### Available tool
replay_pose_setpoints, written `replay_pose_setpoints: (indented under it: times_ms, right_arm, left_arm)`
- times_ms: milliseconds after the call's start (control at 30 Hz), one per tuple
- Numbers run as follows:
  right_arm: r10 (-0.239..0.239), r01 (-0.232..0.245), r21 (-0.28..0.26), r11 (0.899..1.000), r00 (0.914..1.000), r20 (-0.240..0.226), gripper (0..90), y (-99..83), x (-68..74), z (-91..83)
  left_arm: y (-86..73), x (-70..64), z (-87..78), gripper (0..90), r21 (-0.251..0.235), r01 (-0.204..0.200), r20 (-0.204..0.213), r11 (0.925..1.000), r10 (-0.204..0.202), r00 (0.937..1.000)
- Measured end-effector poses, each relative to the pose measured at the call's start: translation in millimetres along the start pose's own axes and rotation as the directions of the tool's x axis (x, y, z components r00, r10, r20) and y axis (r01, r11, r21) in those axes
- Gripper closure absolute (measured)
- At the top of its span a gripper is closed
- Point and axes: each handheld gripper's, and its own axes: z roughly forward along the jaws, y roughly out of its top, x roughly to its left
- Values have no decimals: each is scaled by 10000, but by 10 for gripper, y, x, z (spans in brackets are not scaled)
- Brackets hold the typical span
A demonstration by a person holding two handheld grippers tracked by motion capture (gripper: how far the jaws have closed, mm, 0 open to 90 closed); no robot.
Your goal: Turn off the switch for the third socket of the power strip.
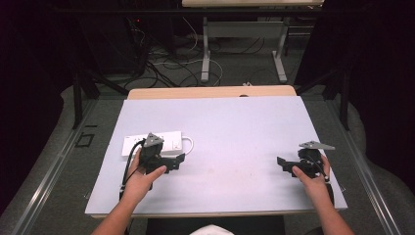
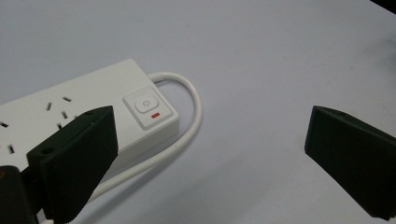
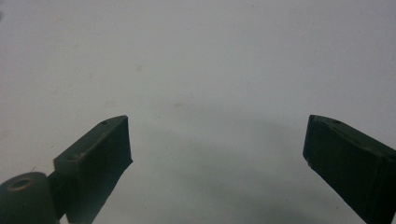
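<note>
Nearest the left gripper view's lens, the left tool (image 2: 205,154) stands with its two black jaws spread wide and nothing between them; one jaw hangs just over the end of the white power strip (image 2: 93,121). That strip lies flat on the pale surface (image 1: 235,127), on the person's left side, with its white cord (image 2: 191,112) looping out from the switch end and back along its near edge. Its power button (image 2: 145,103) sits above a small red mark.

Judging by its look, the strip is a rigid, smooth plastic bar, fairly light and not fragile, though its glossy shell could slip between hard jaws. Best hold seems to be across its narrow width near the switch end, clear of the cord, which is limp and would give no control.

Well apart on the other side, the right tool (image 1: 288,165) is also open and empty above bare surface.

Count: one power strip, one cord, one button, two tools.
</note>
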Motion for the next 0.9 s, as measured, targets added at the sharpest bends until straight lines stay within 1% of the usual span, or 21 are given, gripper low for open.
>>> replay_pose_setpoints:
  times_ms: [100, 167, 233, 300, 367, 433, 500, 533, 567, 600, 667, 700, 767, 800, 833, 867, 900]
  right_arm:
    - [-68, 68, -13, 10000, 10000, -4, 72, 0, -4, 0]
    - [-65, 65, -2, 10000, 10000, -15, 72, 0, -4, 0]
    - [-72, 72, -26, 10000, 10000, -22, 72, 0, -4, -1]
    - [-41, 41, -42, 10000, 10000, -48, 72, 1, 2, -5]
    - [-89, 89, -87, 9999, 9999, -68, 72, 2, 2, -5]
    - [-143, 142, -66, 9999, 9999, -94, 70, 2, 6, -3]
    - [-207, 206, -67, 9998, 9998, -82, 70, 1, 10, 0]
    - [-200, 200, -67, 9998, 9998, -97, 70, 2, 11, 0]
    - [-193, 192, -86, 9998, 9997, -116, 70, 3, 13, -1]
    - [-195, 194, -96, 9998, 9997, -116, 70, 4, 14, -2]
    - [-202, 201, -94, 9998, 9997, -130, 70, 4, 17, -2]
    - [-199, 198, -83, 9998, 9997, -140, 70, 3, 18, 0]
    - [-118, 118, -50, 9999, 9998, -150, 70, 3, 28, 0]
    - [-131, 130, -60, 9999, 9998, -149, 70, 4, 29, 0]
    - [-144, 143, -73, 9999, 9998, -158, 69, 4, 30, -1]
    - [-162, 161, -69, 9998, 9998, -153, 66, 4, 33, -1]
    - [-176, 175, -72, 9998, 9997, -163, 66, 4, 33, -2]
  left_arm:
    - [-35, -37, 44, 26, -75, -9, 68, 10000, 10, 10000]
    - [-56, -52, 67, 27, 48, -187, 128, 9998, 186, 9997]
    - [-78, -82, 99, 27, -31, -98, 137, 9999, 98, 9999]
    - [-94, -103, 119, 28, -23, -96, 238, 10000, 96, 9997]
    - [-112, -125, 139, 29, -61, -95, 237, 9999, 97, 9997]
    - [-124, -133, 148, 30, 68, -264, 224, 9996, 263, 9994]
    - [-144, -148, 169, 31, 0, -243, 221, 9997, 243, 9995]
    - [-160, -162, 186, 31, -47, -199, 129, 9998, 199, 9997]
    - [-166, -154, 187, 32, 21, -395, 131, 9992, 394, 9991]
    - [-177, -157, 195, 32, 25, -429, 137, 9991, 429, 9990]
    - [-202, -182, 219, 33, -7, -176, 278, 9998, 176, 9995]
    - [-208, -177, 221, 33, 102, -356, 271, 9993, 353, 9990]
    - [-228, -195, 243, 35, 13, -273, 325, 9996, 272, 9991]
    - [-238, -207, 248, 36, 66, -189, 377, 9998, 187, 9991]
    - [-243, -207, 252, 37, 86, -339, 391, 9994, 335, 9987]
    - [-246, -201, 251, 37, 144, -572, 387, 9983, 566, 9977]
    - [-253, -210, 256, 38, 130, -604, 387, 9981, 598, 9975]
